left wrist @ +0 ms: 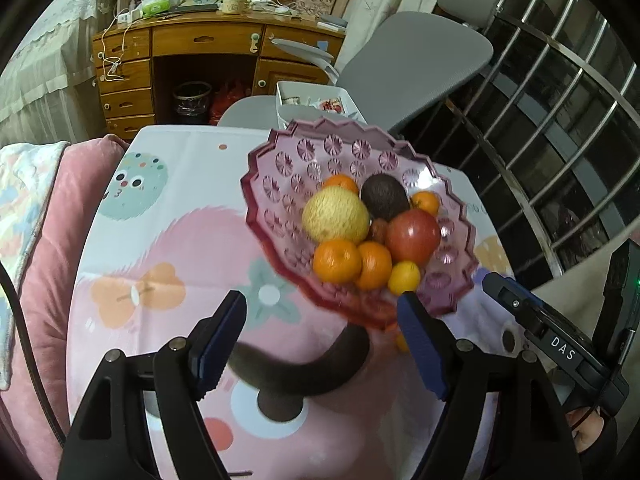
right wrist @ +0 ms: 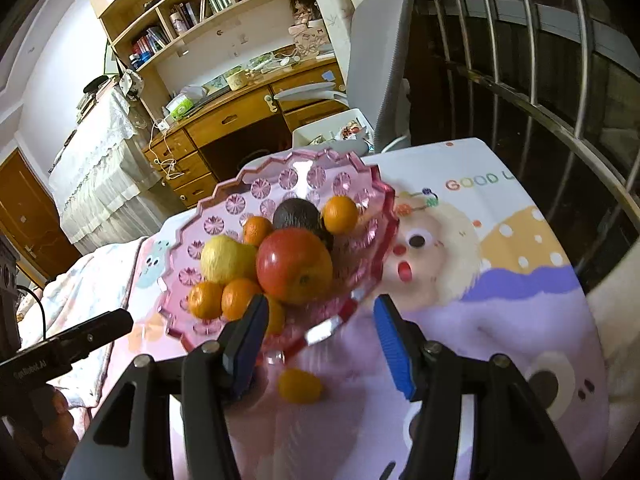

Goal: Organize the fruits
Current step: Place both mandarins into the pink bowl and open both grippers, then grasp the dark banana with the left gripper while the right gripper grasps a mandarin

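A pink glass fruit bowl (left wrist: 320, 160) (right wrist: 240, 208) stands on a table with a cartoon cloth. It holds a yellow pear (left wrist: 335, 213) (right wrist: 226, 258), a red apple (left wrist: 413, 236) (right wrist: 294, 266), a dark avocado (left wrist: 384, 196) (right wrist: 296, 212) and several oranges (left wrist: 337, 261) (right wrist: 340, 214). A small orange fruit (right wrist: 300, 386) lies on the cloth below the bowl's near rim; it also shows in the left wrist view (left wrist: 401, 342). My left gripper (left wrist: 322, 320) is open and empty before the bowl. My right gripper (right wrist: 320, 320) is open and empty, just above the loose fruit.
A grey office chair (left wrist: 412, 60) and a white box (left wrist: 316, 100) stand behind the table. A wooden desk (left wrist: 208, 52) is further back. Metal window bars (left wrist: 560, 120) run along the right. A pink cushion (left wrist: 48, 240) lies left of the table.
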